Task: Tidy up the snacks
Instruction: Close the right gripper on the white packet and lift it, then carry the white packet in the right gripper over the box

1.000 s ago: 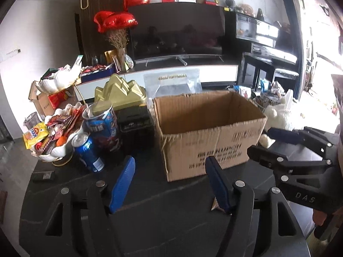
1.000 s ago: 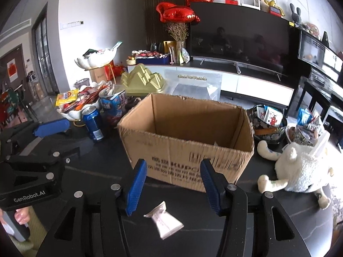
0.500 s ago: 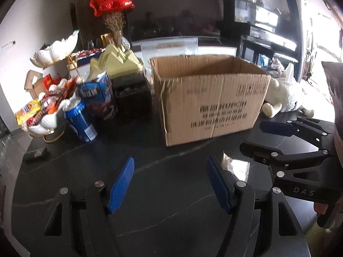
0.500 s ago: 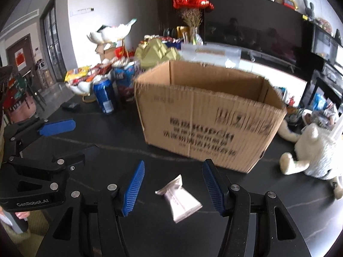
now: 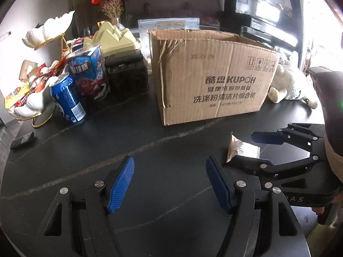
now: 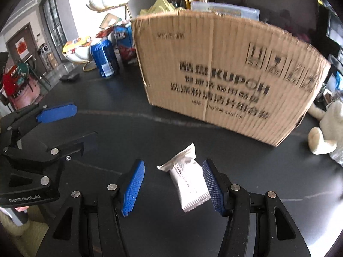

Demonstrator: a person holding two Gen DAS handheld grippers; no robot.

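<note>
Right gripper (image 6: 172,185) spread wide, white snack packet (image 6: 187,182) flat on the dark surface between its fingers, hugging the right one. Centre first, then squeeze gently. Left gripper (image 5: 169,185) open, empty.

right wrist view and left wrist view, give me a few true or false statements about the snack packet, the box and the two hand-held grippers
1. The white snack packet lies on the dark table between the open fingers of the right hand-held gripper. True.
2. The right hand-held gripper is shut on the packet. False: its jaws are open, and the packet lies nearer the right finger.
3. The left hand-held gripper is open and holds nothing. True.
4. The snack packet is inside the cardboard box. False: it lies on the table in front of the box.
5. The blue can stands to the right of the box in the left wrist view. False: it stands to the left.
</note>
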